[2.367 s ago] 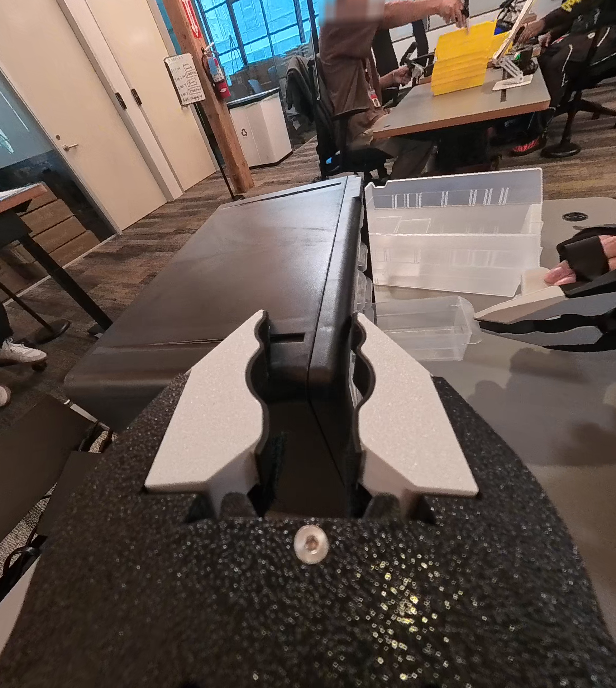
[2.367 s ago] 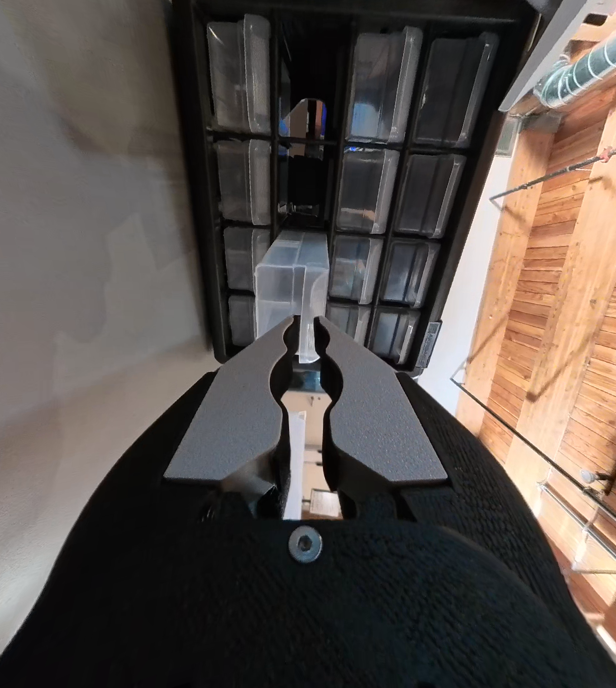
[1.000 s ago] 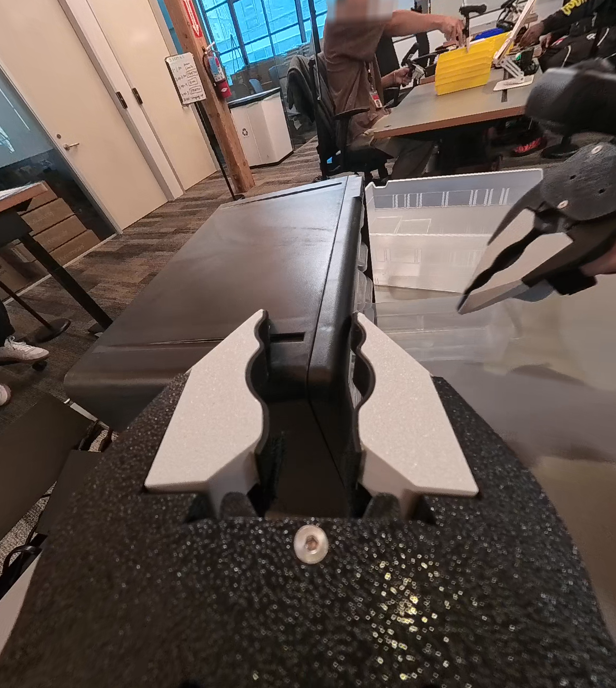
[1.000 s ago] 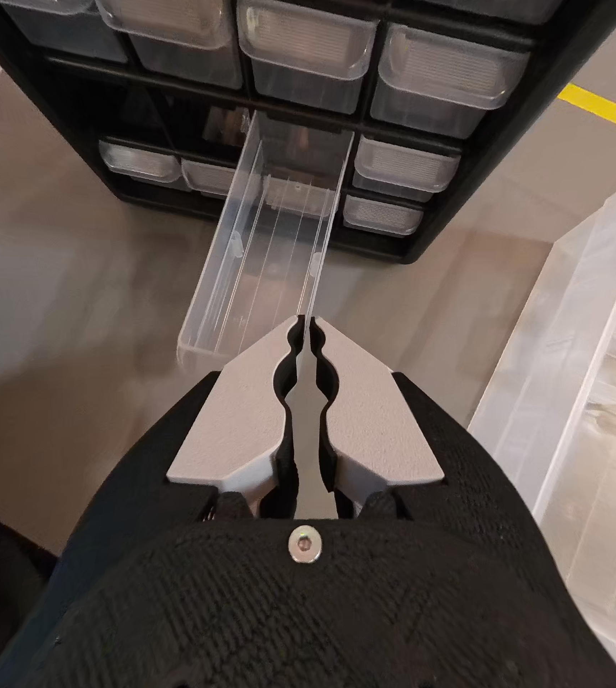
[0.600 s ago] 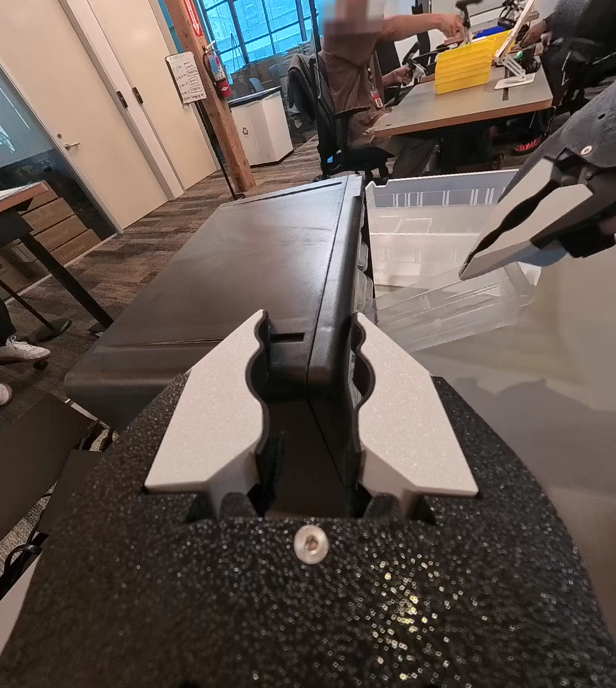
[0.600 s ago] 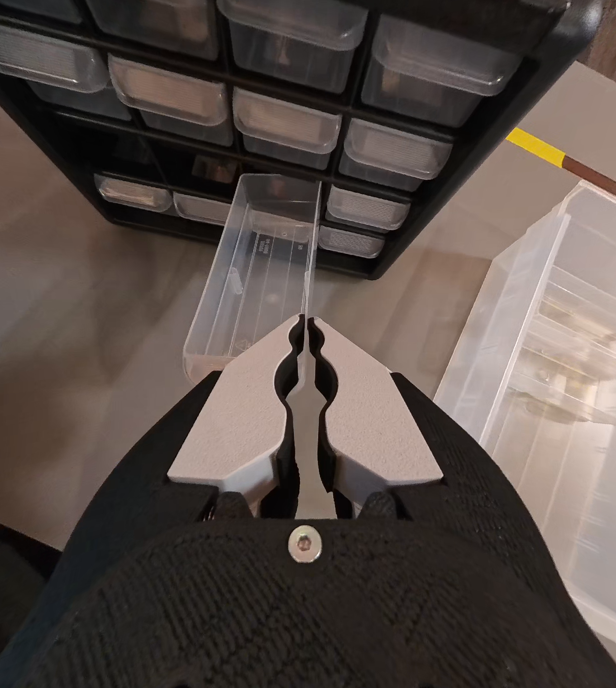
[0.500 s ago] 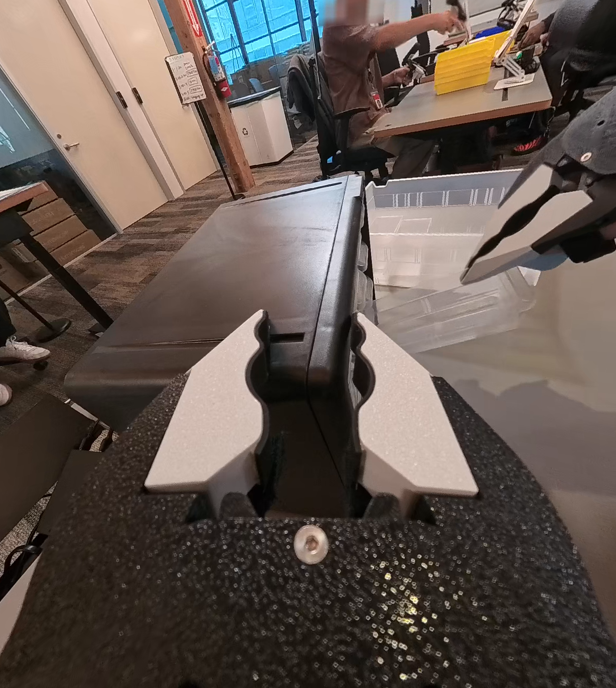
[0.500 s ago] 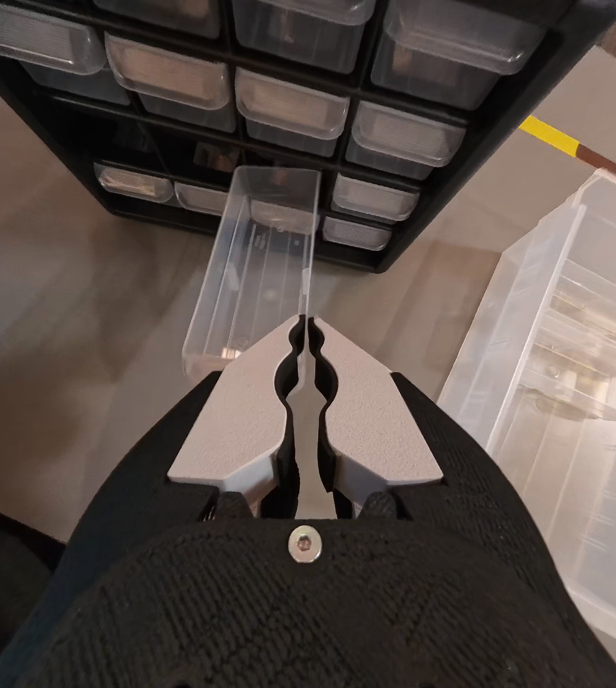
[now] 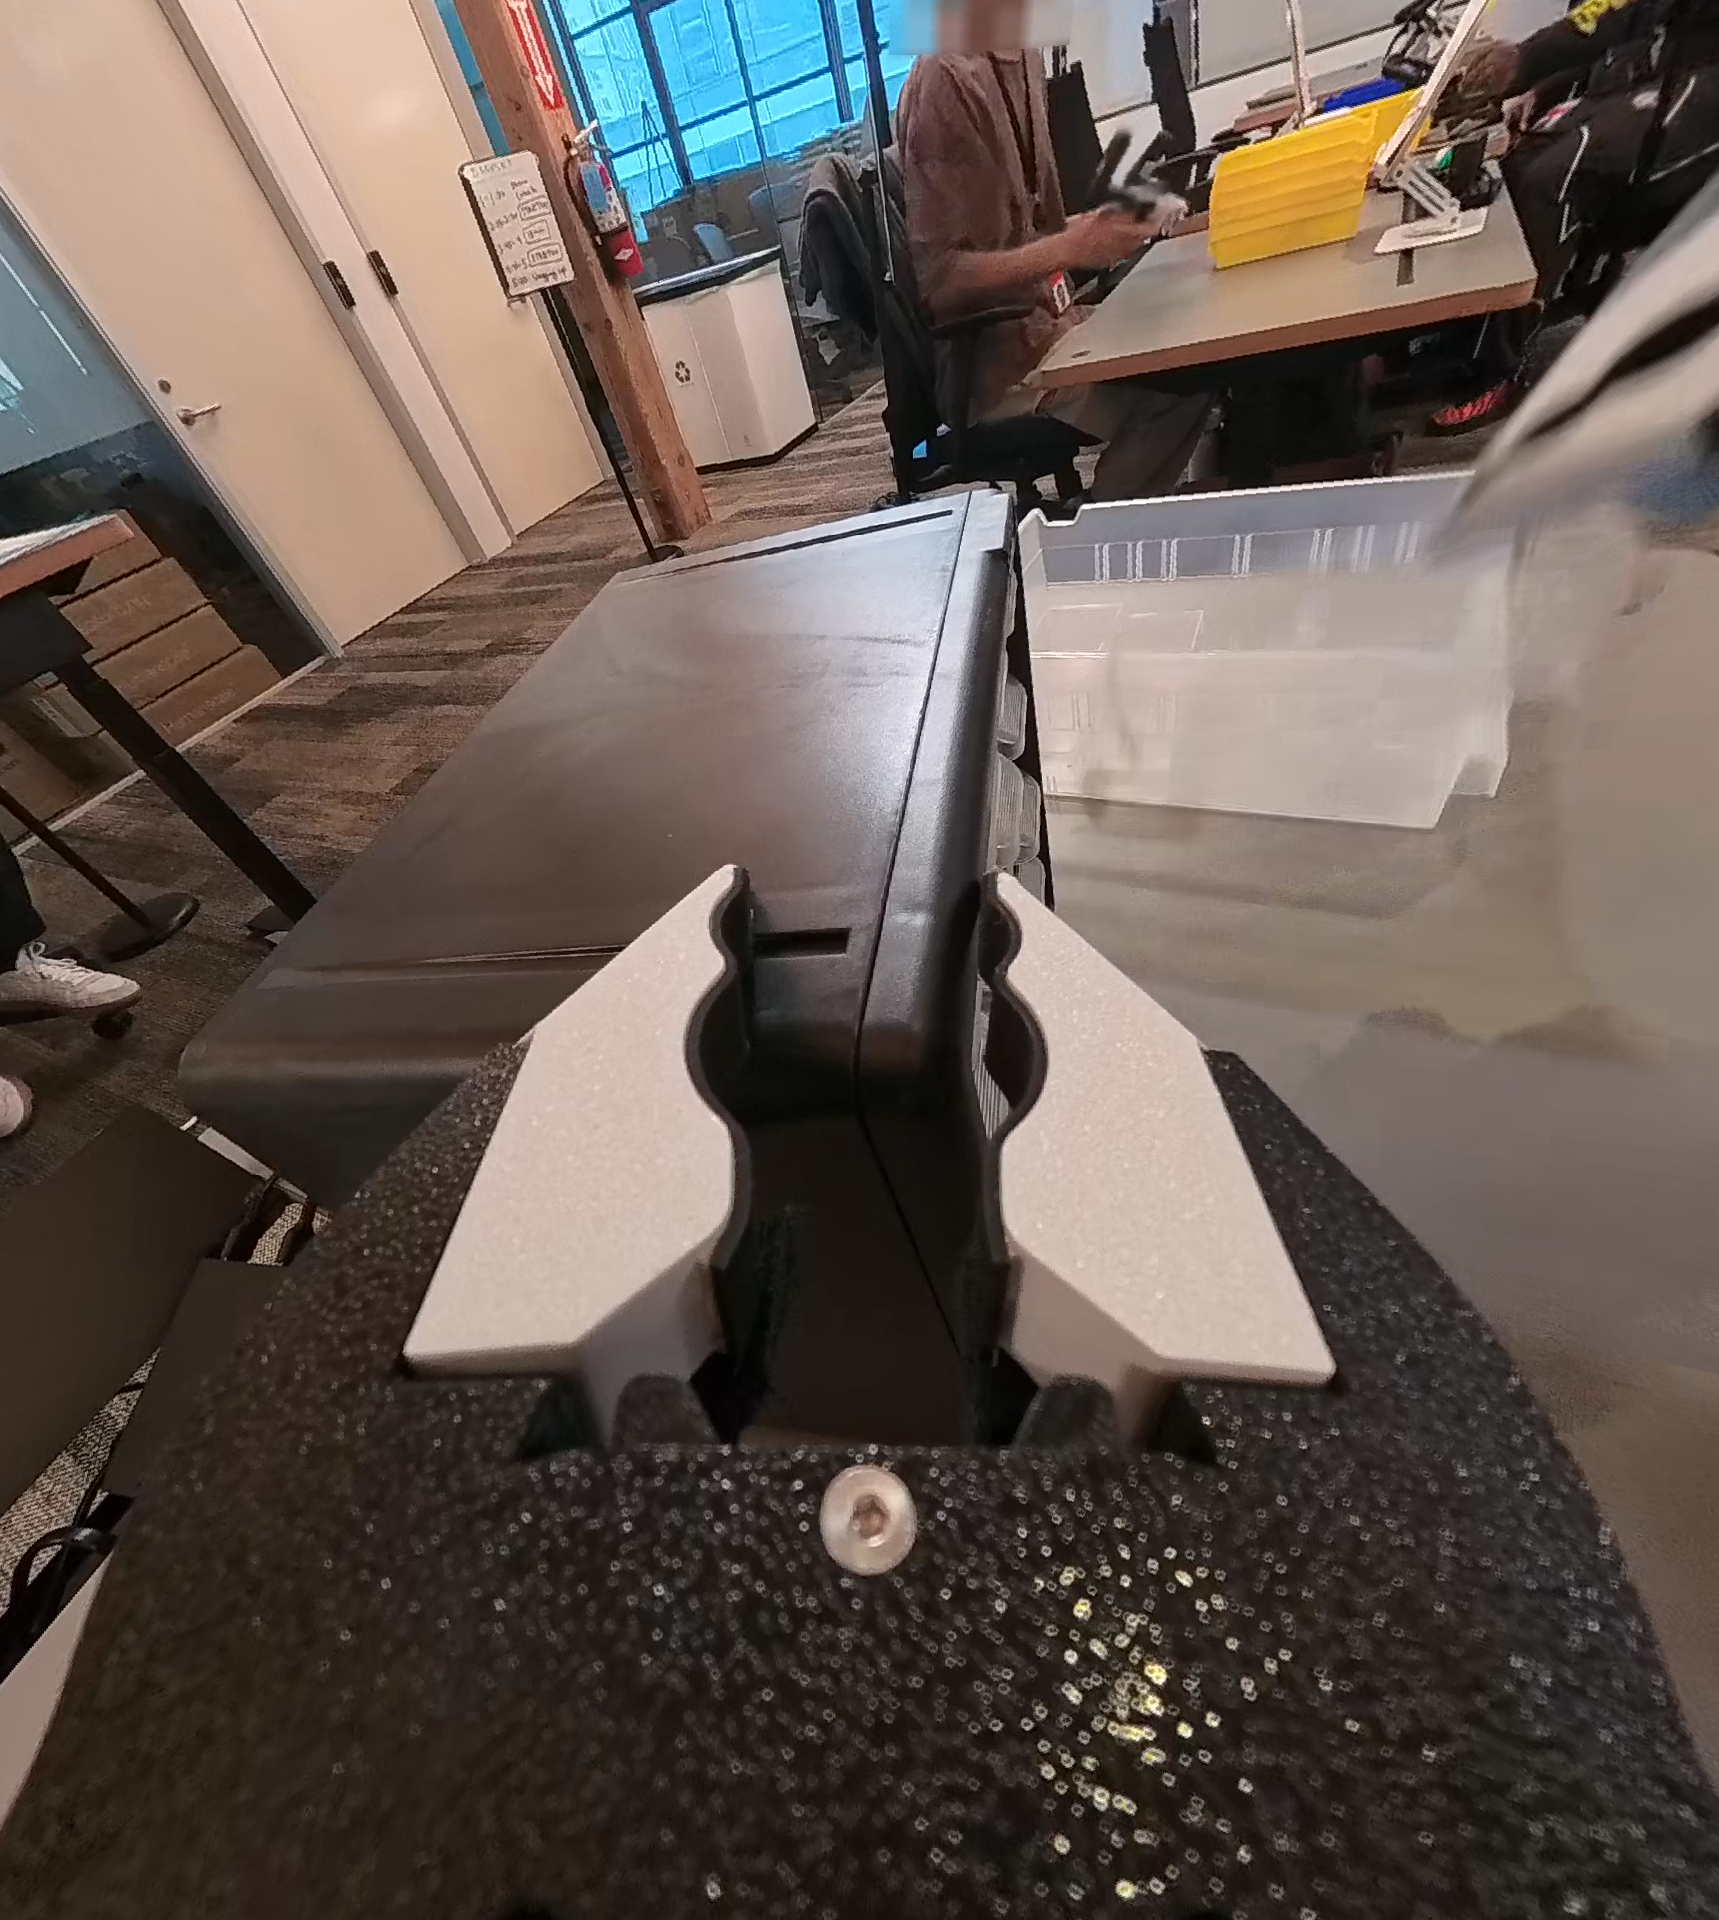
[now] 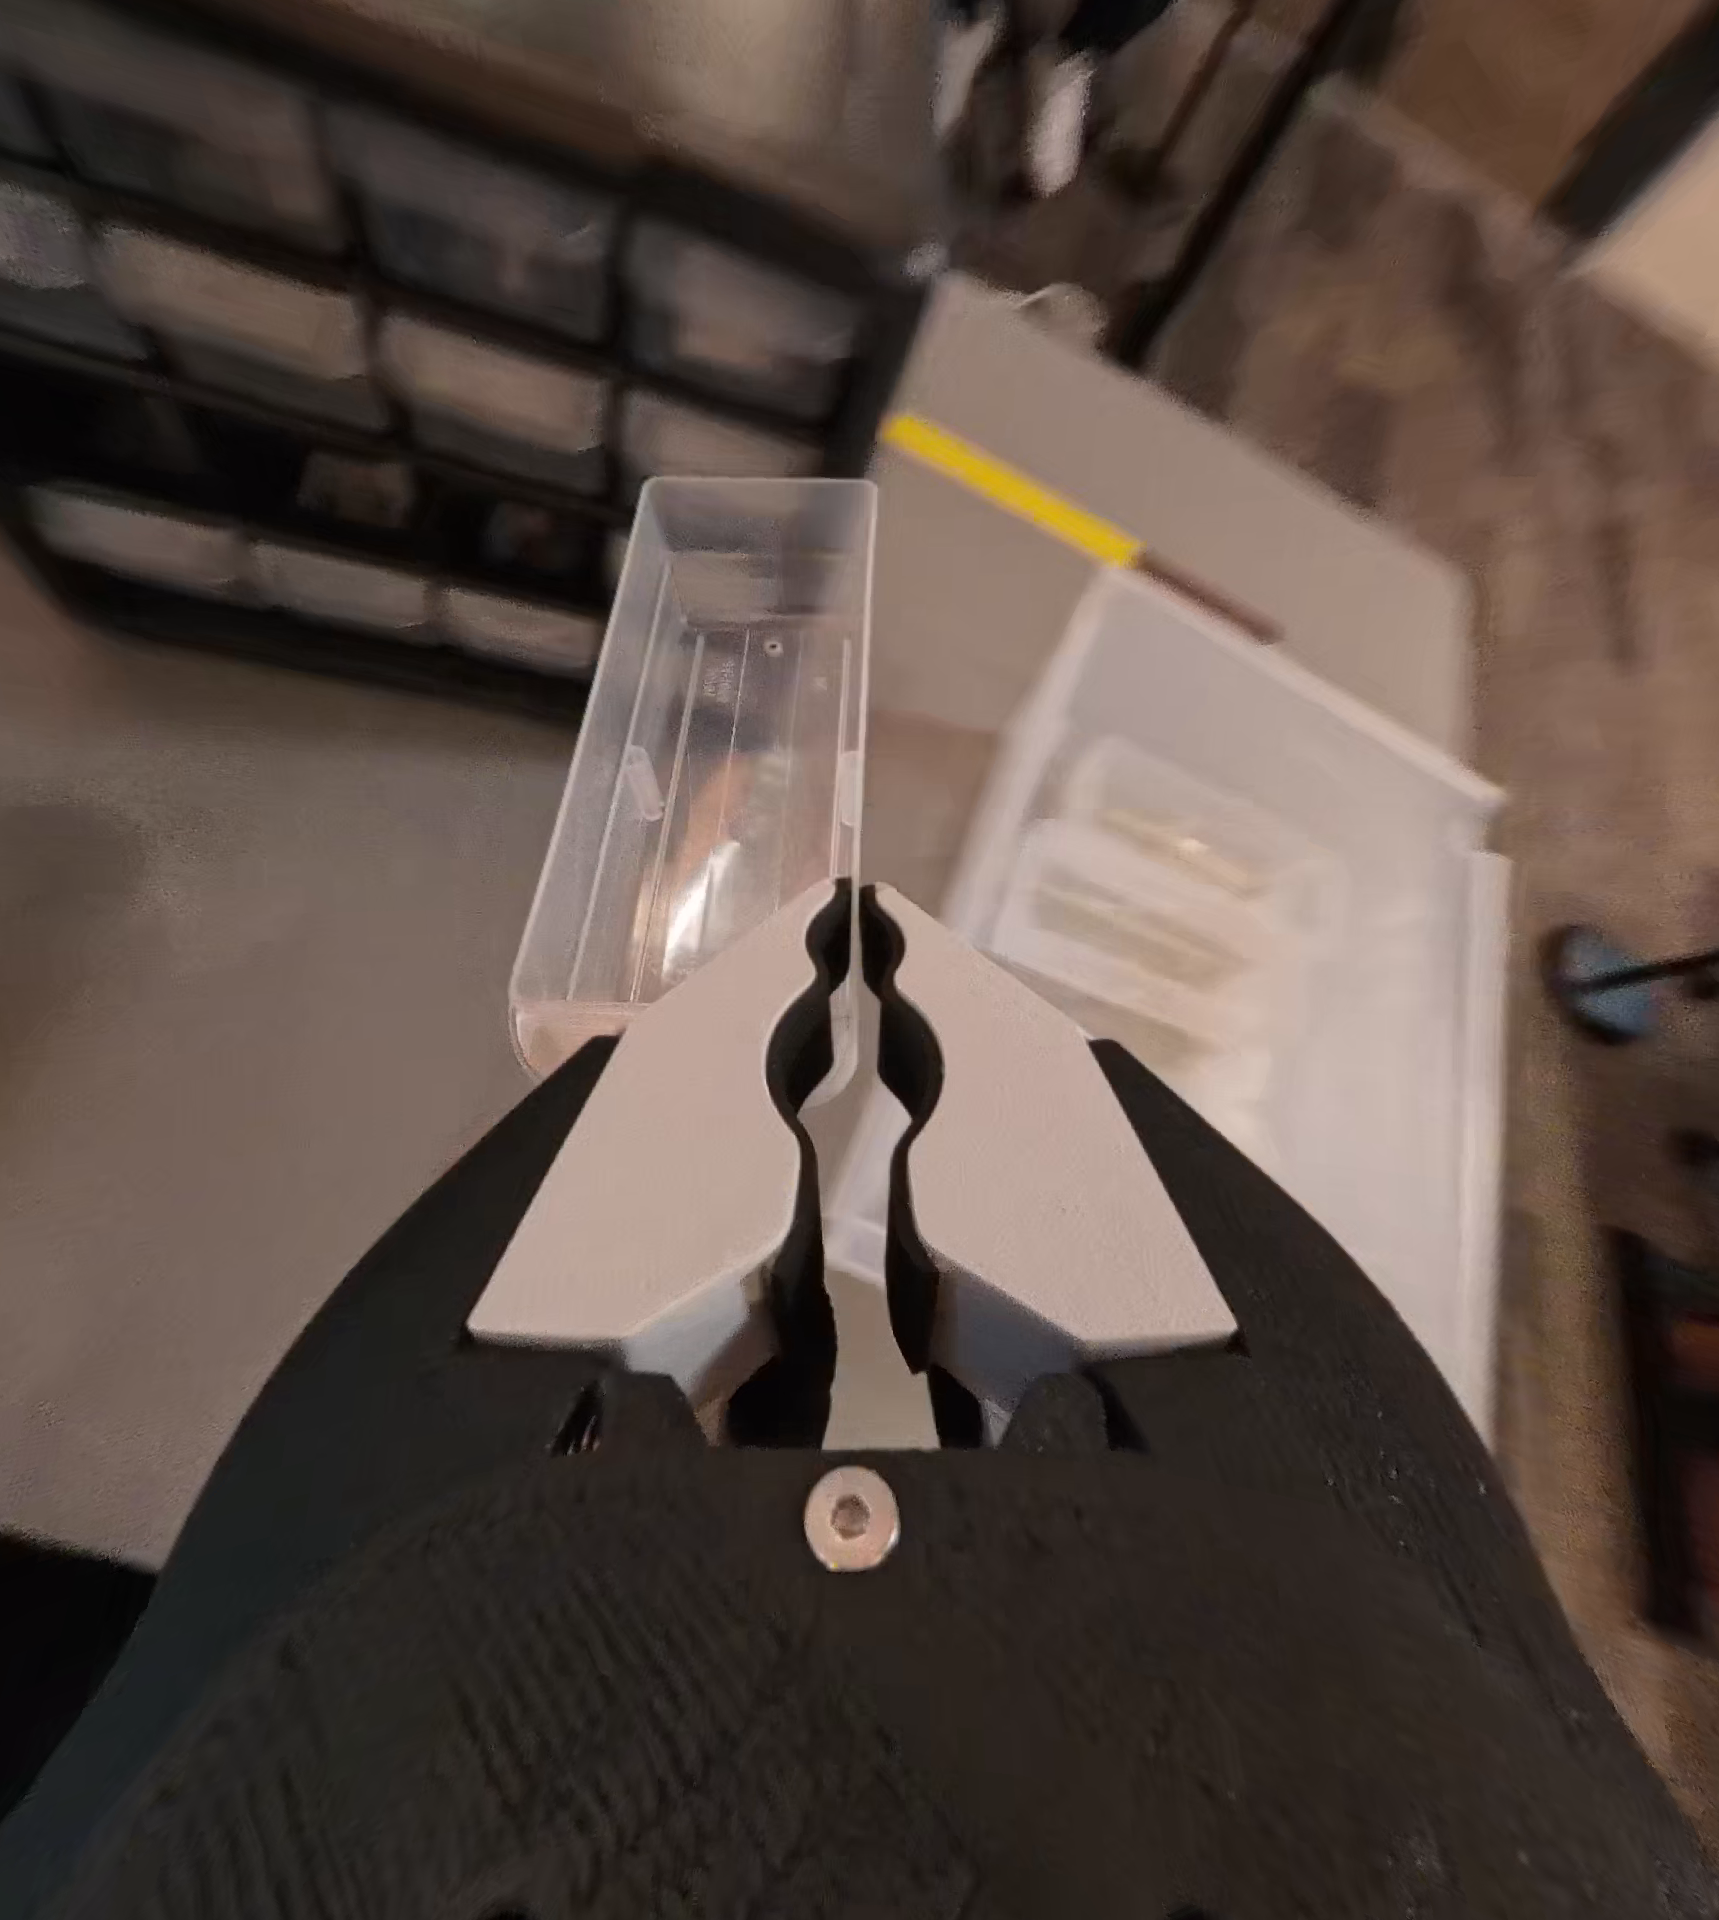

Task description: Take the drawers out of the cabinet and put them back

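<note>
Right gripper [image 10: 853, 891] is clamped on the right wall of a clear drawer [image 10: 720, 727], which extends away from it, clear of the table [image 10: 211, 810]. Left gripper [image 9: 865, 925] grips the cabinet [image 9: 730, 727] top edge. Far right: clear bin [image 10: 1354, 831], blurred.

Left wrist view: set low and close at near end of cabinet [image 9: 709, 748] top, faced along it toward far office. Right wrist view: held high, faced down over desk [image 10: 159, 883], blurred. Shared by both: cabinet, clear bin [image 9: 1250, 665] [image 10: 1354, 935], desk.
</note>
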The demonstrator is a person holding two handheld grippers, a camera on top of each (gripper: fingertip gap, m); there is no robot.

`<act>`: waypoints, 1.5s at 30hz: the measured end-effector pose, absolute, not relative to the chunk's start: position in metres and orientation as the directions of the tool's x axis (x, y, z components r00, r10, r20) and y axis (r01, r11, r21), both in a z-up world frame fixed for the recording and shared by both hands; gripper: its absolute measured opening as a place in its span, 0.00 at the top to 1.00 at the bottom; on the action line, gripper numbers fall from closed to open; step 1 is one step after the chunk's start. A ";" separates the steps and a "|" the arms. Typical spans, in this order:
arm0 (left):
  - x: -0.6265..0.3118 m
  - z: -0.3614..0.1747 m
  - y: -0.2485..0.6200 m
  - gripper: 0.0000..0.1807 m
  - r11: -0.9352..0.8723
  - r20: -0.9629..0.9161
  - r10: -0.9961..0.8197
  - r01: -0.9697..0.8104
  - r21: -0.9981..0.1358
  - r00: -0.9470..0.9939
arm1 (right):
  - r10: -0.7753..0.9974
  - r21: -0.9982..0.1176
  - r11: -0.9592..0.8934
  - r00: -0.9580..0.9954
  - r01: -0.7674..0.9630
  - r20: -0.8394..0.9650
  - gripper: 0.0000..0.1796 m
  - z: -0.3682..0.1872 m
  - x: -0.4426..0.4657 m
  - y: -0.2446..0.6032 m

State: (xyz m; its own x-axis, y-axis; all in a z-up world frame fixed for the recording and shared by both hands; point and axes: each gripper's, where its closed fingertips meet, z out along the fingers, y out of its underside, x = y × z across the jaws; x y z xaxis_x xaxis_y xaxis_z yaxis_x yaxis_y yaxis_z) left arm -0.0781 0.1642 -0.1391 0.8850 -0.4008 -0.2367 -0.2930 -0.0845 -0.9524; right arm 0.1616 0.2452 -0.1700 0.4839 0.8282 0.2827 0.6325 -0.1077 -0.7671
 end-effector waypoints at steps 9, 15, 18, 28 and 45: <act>-0.078 -0.139 0.164 0.77 -0.081 -0.237 -0.401 -0.292 -0.953 0.885 | 0.773 -0.604 -0.059 0.419 0.795 0.476 1.00 -0.169 0.261 0.326; -0.078 -0.139 0.164 0.77 -0.080 -0.237 -0.403 -0.292 -0.953 0.884 | 0.883 -0.451 -0.001 0.212 0.893 0.418 1.00 -0.218 0.275 0.353; -0.078 -0.139 0.164 0.77 -0.079 -0.237 -0.403 -0.292 -0.953 0.884 | 0.959 -0.440 0.062 0.068 0.896 0.275 1.00 -0.237 0.271 0.351; -0.078 -0.139 0.165 0.77 -0.083 -0.234 -0.402 -0.290 -0.953 0.885 | 0.965 -0.116 0.246 -0.232 0.962 0.120 1.00 -0.301 0.281 0.391; -0.078 -0.139 0.165 0.77 -0.080 -0.235 -0.404 -0.290 -0.954 0.884 | 0.885 -0.012 0.428 -0.416 0.904 0.211 0.76 -0.297 0.246 0.362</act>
